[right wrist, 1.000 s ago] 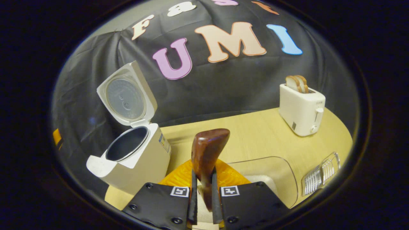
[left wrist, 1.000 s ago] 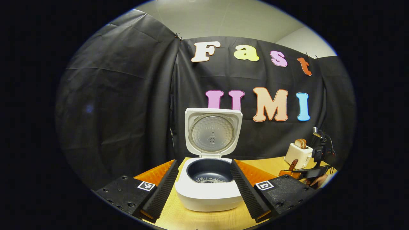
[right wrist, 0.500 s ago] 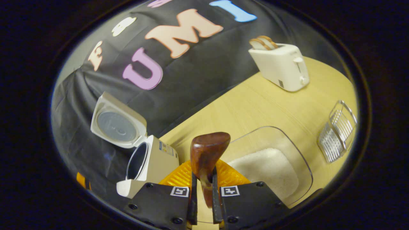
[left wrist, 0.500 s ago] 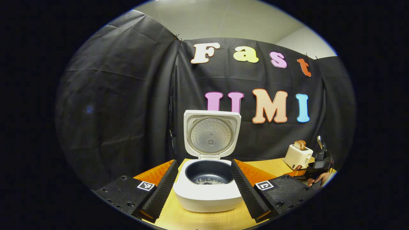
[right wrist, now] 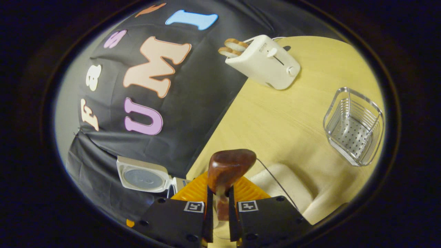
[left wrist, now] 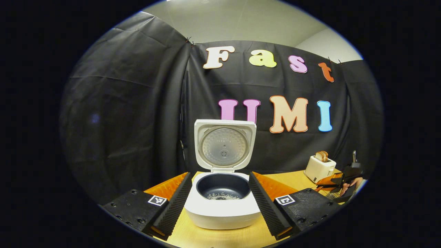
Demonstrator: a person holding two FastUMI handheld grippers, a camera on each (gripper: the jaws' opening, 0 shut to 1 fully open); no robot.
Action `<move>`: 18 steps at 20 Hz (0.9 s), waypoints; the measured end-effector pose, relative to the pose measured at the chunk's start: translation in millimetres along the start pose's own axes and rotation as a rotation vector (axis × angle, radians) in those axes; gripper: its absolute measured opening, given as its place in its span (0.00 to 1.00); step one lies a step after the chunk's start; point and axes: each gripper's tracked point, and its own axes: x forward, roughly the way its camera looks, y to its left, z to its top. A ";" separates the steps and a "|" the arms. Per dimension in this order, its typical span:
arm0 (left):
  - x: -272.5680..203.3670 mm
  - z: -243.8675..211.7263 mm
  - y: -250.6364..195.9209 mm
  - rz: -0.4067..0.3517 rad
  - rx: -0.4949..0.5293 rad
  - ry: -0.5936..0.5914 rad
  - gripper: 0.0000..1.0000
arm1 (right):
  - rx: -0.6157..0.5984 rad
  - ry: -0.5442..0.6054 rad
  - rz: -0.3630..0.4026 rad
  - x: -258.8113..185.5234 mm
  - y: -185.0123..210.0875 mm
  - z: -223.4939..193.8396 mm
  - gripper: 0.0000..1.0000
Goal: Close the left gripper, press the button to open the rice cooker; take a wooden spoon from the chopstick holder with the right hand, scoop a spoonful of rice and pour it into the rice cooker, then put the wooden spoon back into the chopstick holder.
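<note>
Scene: a booth with a light wooden table (right wrist: 275, 113) and two hand-held grippers.

Rice cooker: the rice cooker (left wrist: 222, 203) sits straight ahead in the left gripper view, lid standing upright, with a thin scatter of rice grains on the floor of its dark inner pot. In the right gripper view it lies low and to the left.

Left gripper: the left gripper (left wrist: 220, 203) is spread wide, one finger either side of the cooker's body in the picture, grasping nothing.

Right gripper: the right gripper (right wrist: 218, 210) is clenched on the wooden spoon (right wrist: 229, 170), both fingers pressing its sides.

Spoon: its dark rounded end pokes forward past the fingertips, long axis running along the fingers. Whether any rice clings to it cannot be made out.

Chopstick holder: the clear ribbed chopstick holder (right wrist: 355, 125) stands empty on the table, up and to the right of the spoon, well apart from it.

Rice tub: a clear container of white rice (right wrist: 289, 186) lies just beside and below the spoon, between gripper and holder.

Other: a white toaster (right wrist: 265, 62) with bread slices stands near the wall.

Judgement: pouring looks done; the spoon must travel right to the holder and be stood on end over its open top. The right gripper is the nearer one.
</note>
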 end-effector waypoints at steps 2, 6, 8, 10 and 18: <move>0.0 1.5 -0.7 -0.003 -0.002 -0.003 0.98 | 0.015 -0.002 0.027 -4.3 12.0 4.5 0.22; -0.6 1.3 1.3 -0.007 -0.003 -0.003 0.98 | 0.036 0.008 0.107 -11.0 55.8 1.2 0.20; -1.5 2.1 5.6 -0.006 -0.004 -0.004 0.98 | 0.030 0.013 0.140 -10.6 78.4 -5.7 0.20; -3.8 3.1 11.9 -0.002 -0.004 -0.006 0.99 | 0.023 0.025 0.173 -8.3 102.2 -14.2 0.20; -13.4 3.9 51.8 0.044 -0.023 -0.015 0.99 | -0.077 0.079 0.282 14.8 196.1 -68.1 0.22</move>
